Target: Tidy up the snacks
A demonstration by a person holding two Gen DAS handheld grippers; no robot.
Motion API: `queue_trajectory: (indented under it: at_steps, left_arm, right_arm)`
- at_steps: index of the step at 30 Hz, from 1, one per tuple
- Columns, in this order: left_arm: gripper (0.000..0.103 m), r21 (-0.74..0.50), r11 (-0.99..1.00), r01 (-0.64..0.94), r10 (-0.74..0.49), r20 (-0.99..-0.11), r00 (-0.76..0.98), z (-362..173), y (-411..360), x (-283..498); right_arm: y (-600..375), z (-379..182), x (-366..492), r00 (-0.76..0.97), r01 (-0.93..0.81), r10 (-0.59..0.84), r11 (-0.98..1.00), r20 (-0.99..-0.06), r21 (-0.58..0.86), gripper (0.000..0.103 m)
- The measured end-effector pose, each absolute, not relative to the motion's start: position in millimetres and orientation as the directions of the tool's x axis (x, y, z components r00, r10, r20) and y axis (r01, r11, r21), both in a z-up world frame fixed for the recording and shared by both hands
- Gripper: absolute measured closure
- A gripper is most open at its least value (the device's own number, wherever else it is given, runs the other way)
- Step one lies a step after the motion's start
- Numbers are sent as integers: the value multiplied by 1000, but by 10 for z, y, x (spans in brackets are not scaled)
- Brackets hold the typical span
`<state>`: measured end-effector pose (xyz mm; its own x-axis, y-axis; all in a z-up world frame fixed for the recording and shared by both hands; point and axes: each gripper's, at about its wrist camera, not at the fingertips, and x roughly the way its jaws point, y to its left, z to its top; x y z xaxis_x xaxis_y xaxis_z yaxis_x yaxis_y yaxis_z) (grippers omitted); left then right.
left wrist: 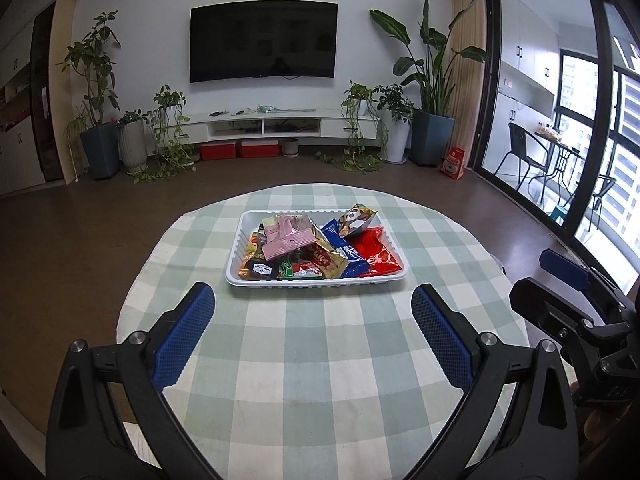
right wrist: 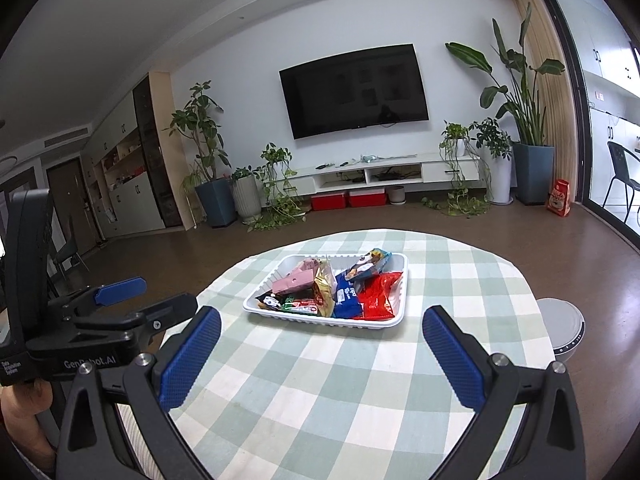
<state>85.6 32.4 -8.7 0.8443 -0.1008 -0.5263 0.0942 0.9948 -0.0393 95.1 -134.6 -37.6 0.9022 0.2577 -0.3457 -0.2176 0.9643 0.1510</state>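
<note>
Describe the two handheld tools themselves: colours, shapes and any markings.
Both match. The left tool has two curved black arms with silver bolts at the joints, each tipped by a blue pad with a fine grid texture. The right tool is built the same. Seen from the right wrist view, the left one's black body carries white lettering, partly readable as "GenRobot.AI". No cables or sleeves show.

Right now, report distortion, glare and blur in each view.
Left wrist: fisheye bends the window frame and table edge; bright daylight at the window; tray sharp. Right wrist: walls curve, dark corners, TV shows faint reflections; no blur.
</note>
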Motion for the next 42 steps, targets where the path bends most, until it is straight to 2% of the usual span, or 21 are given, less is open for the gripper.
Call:
queue_trajectory:
  at_steps: [42]
  left_arm:
    - [3, -37, 995, 90, -97, -519, 849, -73, 417, 797]
  right_arm:
    - [-1322, -387, 902, 904, -214, 254, 965, -343, 152, 0]
